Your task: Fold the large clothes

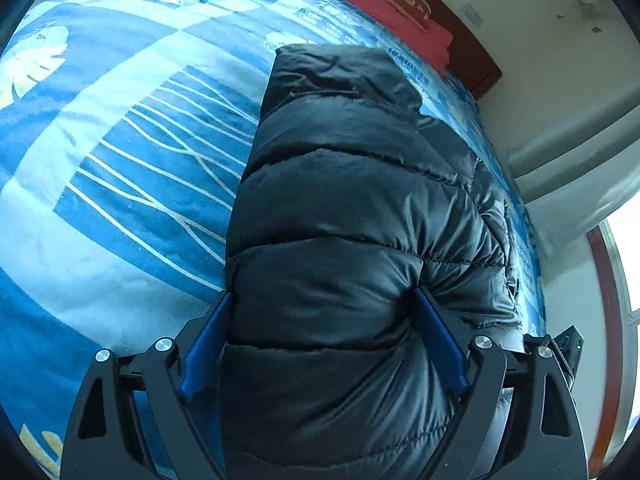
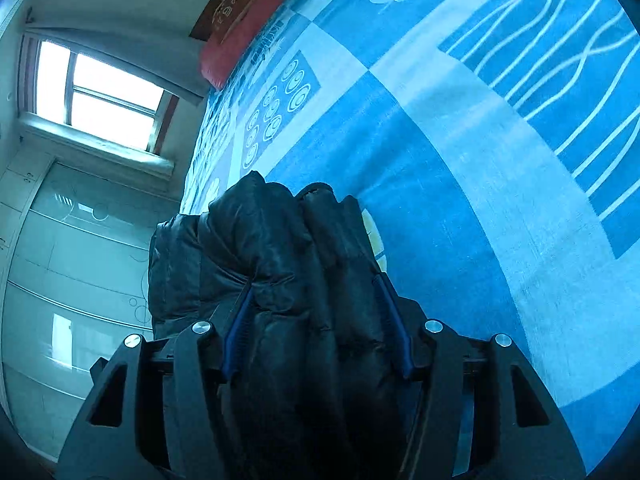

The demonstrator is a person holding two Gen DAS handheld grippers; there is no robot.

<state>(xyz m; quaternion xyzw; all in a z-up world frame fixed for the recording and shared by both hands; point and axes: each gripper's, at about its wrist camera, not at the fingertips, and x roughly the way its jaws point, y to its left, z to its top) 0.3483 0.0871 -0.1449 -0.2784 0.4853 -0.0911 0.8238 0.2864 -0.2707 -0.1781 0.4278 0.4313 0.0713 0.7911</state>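
Black quilted puffer jacket [image 1: 344,216] fills the centre and lower half of the left wrist frame, lying on the bed's blue patterned sheet [image 1: 120,160], with a red pillow [image 1: 384,4] at the upper right. Left hand-held gripper [image 1: 324,296] is clamped on a thick padded section; right hand-held gripper [image 2: 316,284] is clamped on a bunched edge at lower centre of its frame. This looks like a mid-fold carry; next, both should lay the gripped part over evenly, then release.
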